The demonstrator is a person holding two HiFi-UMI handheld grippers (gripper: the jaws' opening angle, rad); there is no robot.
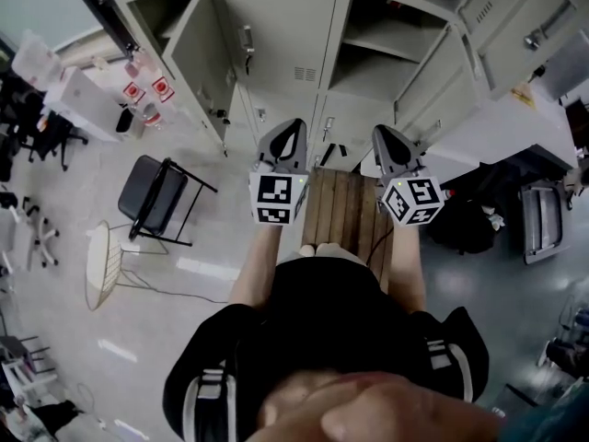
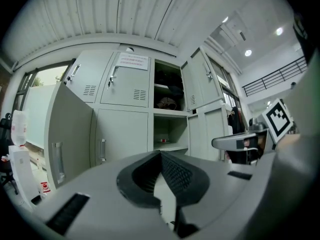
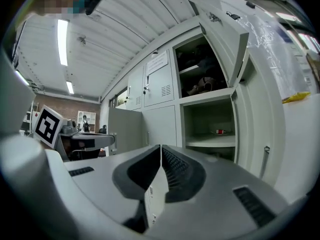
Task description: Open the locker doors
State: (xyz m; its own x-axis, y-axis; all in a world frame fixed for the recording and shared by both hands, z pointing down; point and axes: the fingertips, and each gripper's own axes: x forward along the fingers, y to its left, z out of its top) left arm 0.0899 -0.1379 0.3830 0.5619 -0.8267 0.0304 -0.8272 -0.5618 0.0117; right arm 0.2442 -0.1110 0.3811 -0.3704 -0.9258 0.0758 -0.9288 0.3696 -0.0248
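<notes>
A bank of grey lockers (image 1: pixel 281 44) stands in front of me. In the left gripper view its left lower door (image 2: pixel 70 134) hangs open. The two upper doors (image 2: pixel 127 79) and the middle lower door (image 2: pixel 122 134) are closed. The right column's two compartments (image 2: pixel 169 129) are open, their doors (image 2: pixel 197 81) swung right. The right gripper view shows the upper open door (image 3: pixel 222 34) and the open compartments (image 3: pixel 210 124). My left gripper (image 2: pixel 161 154) and right gripper (image 3: pixel 160 148) are both shut and empty, held side by side short of the lockers (image 1: pixel 293 127) (image 1: pixel 382 132).
A wooden stool (image 1: pixel 345 210) stands below the grippers, in front of the lockers. A black folding chair (image 1: pixel 156 196) and a white wire stand (image 1: pixel 103 261) are on the floor to the left. A small red item (image 3: pixel 220 131) lies on the lower open shelf. Clutter stands at the right (image 1: pixel 543 219).
</notes>
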